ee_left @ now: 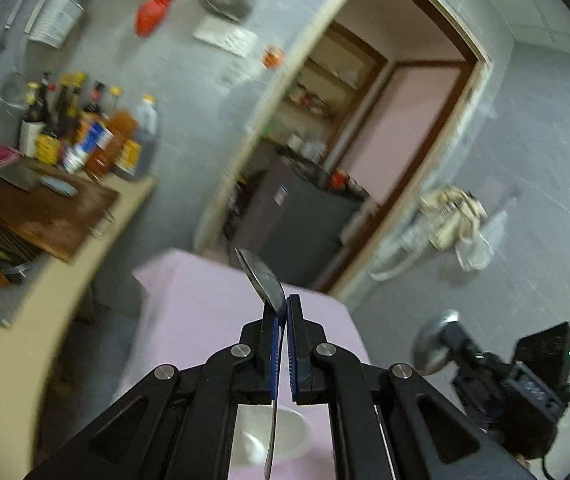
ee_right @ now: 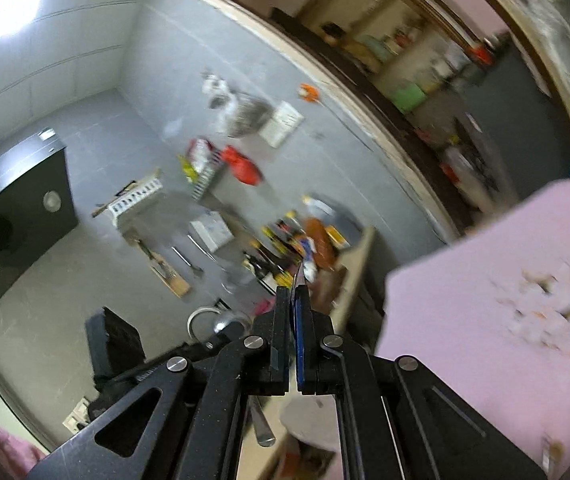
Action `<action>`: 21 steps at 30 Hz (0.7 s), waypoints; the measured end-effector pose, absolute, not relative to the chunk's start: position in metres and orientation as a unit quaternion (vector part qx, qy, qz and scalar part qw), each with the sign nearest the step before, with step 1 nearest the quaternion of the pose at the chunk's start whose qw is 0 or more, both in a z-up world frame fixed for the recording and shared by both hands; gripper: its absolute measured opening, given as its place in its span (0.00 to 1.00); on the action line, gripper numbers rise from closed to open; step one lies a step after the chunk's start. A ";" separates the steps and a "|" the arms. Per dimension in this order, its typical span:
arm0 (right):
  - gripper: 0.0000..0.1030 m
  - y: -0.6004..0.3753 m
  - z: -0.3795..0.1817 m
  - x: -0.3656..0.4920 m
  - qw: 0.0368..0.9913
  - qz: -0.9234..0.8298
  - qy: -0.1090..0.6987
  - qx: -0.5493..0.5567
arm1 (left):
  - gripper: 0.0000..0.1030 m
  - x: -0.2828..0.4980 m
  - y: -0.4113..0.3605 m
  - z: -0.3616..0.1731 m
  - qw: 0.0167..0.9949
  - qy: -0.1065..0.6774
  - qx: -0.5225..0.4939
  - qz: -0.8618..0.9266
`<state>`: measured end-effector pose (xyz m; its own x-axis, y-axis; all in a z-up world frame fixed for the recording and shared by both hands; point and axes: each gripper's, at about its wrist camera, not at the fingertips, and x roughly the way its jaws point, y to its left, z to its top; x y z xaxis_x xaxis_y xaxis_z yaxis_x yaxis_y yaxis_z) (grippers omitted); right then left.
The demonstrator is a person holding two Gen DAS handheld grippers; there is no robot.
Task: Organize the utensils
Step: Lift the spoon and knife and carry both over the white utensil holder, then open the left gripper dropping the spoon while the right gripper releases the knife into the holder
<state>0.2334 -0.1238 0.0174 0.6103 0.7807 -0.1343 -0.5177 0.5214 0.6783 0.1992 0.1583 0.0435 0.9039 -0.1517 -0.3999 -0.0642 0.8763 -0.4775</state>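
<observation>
Gripping spoon (ee_left: 265,280), left hand-held gripper (ee_left: 283,312) clenched, bowl protruding past fingertips; right hand-held gripper (ee_right: 293,296) clamps thin utensil.

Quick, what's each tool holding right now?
Left tool: closed on a spoon.
Right tool: closed on a thin metal utensil; which kind is unclear.

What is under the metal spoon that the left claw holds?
Under the metal spoon in the left claw lie a white bowl and pink tablecloth. The claw's black arms cover part of the bowl.
</observation>
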 end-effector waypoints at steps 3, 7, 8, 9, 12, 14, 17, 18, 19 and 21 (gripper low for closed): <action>0.02 -0.094 0.021 0.236 0.861 0.382 0.197 0.273 | 0.04 0.209 0.182 0.035 0.949 0.204 -0.241 0.006; 0.02 -0.072 0.013 0.240 0.875 0.369 0.203 0.237 | 0.04 0.220 0.199 0.015 0.949 0.201 -0.240 0.029; 0.02 -0.069 0.010 0.242 0.879 0.365 0.205 0.229 | 0.04 0.225 0.201 0.009 0.951 0.201 -0.234 0.036; 0.02 -0.066 0.005 0.243 0.880 0.363 0.207 0.224 | 0.04 0.228 0.201 0.004 0.951 0.202 -0.230 0.041; 0.02 -0.063 -0.007 0.249 0.883 0.354 0.216 0.221 | 0.04 0.236 0.199 -0.013 0.952 0.208 -0.220 0.045; 0.02 -0.061 -0.017 0.253 0.882 0.349 0.224 0.223 | 0.04 0.237 0.192 -0.024 0.955 0.206 -0.205 0.052; 0.02 -0.062 -0.034 0.258 0.879 0.341 0.239 0.234 | 0.04 0.235 0.181 -0.037 0.958 0.209 -0.189 0.057; 0.02 -0.062 -0.038 0.258 0.878 0.339 0.242 0.236 | 0.04 0.234 0.178 -0.039 0.959 0.209 -0.183 0.058; 0.02 -0.062 -0.042 0.258 0.878 0.338 0.244 0.237 | 0.04 0.232 0.175 -0.041 0.960 0.207 -0.177 0.059; 0.03 -0.061 -0.049 0.258 0.875 0.340 0.251 0.237 | 0.04 0.228 0.169 -0.047 0.962 0.208 -0.165 0.058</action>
<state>0.2577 -0.0608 -0.0490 0.6439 0.7130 -0.2775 -0.4755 0.6571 0.5849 0.2284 0.1690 -0.0465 0.9070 0.0432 -0.4188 -0.1801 0.9390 -0.2932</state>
